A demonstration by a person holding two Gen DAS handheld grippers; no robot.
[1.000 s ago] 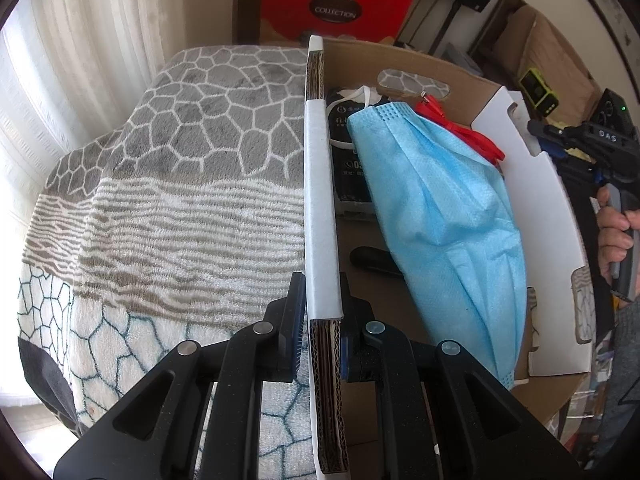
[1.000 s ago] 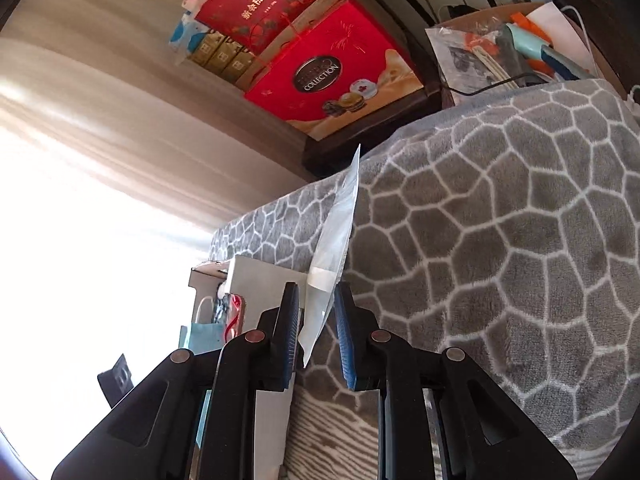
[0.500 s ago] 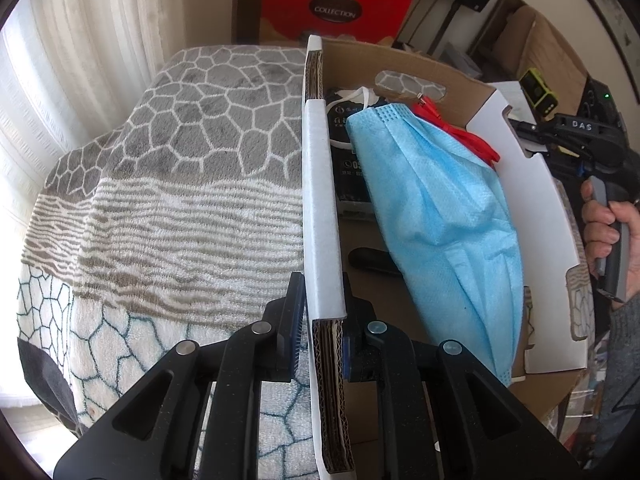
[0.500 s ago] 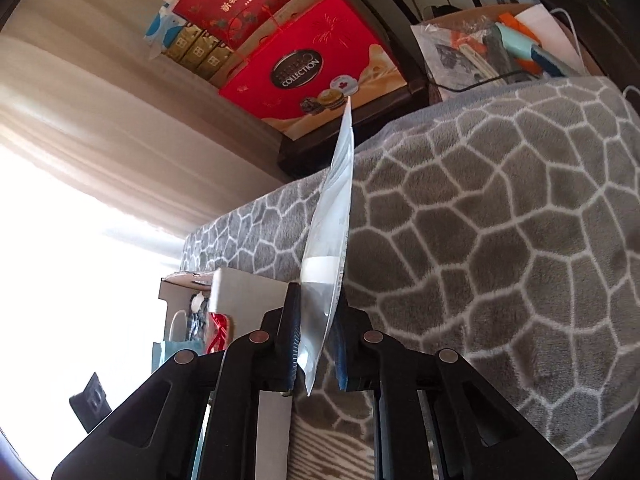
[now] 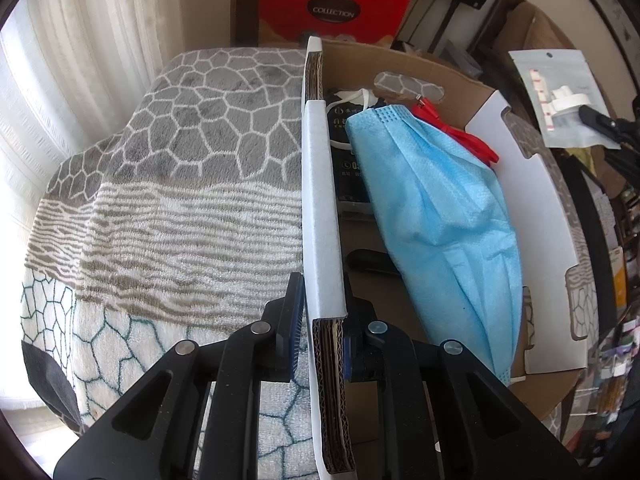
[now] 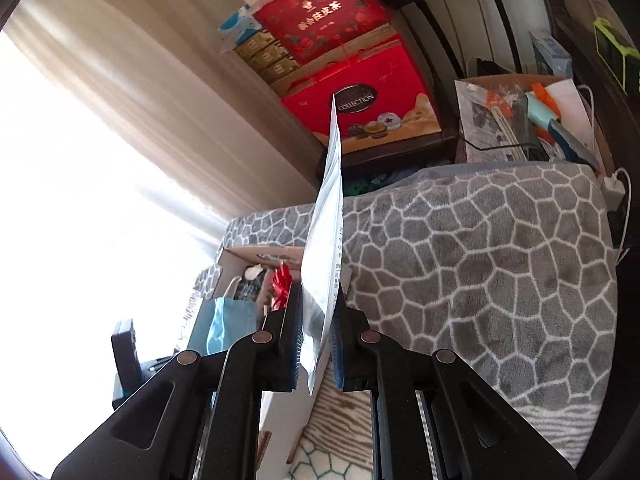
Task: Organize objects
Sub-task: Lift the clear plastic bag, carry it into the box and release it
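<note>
My left gripper is shut on the left wall of an open cardboard box that sits on a grey patterned blanket. Inside the box lie a blue face mask, a red cable and a dark packet. My right gripper is shut on a clear plastic pouch, held edge-on and upright above the blanket. The pouch also shows in the left wrist view, raised to the right of the box, with small white parts inside.
Red gift boxes stand behind the blanket-covered surface. A cluttered carton of tools sits at the back right. Curtains hang on the left. The box is at the lower left in the right wrist view.
My right gripper has lifted the pouch off the blanket and carried it up and towards the box. My left gripper has kept its hold on the box wall.
</note>
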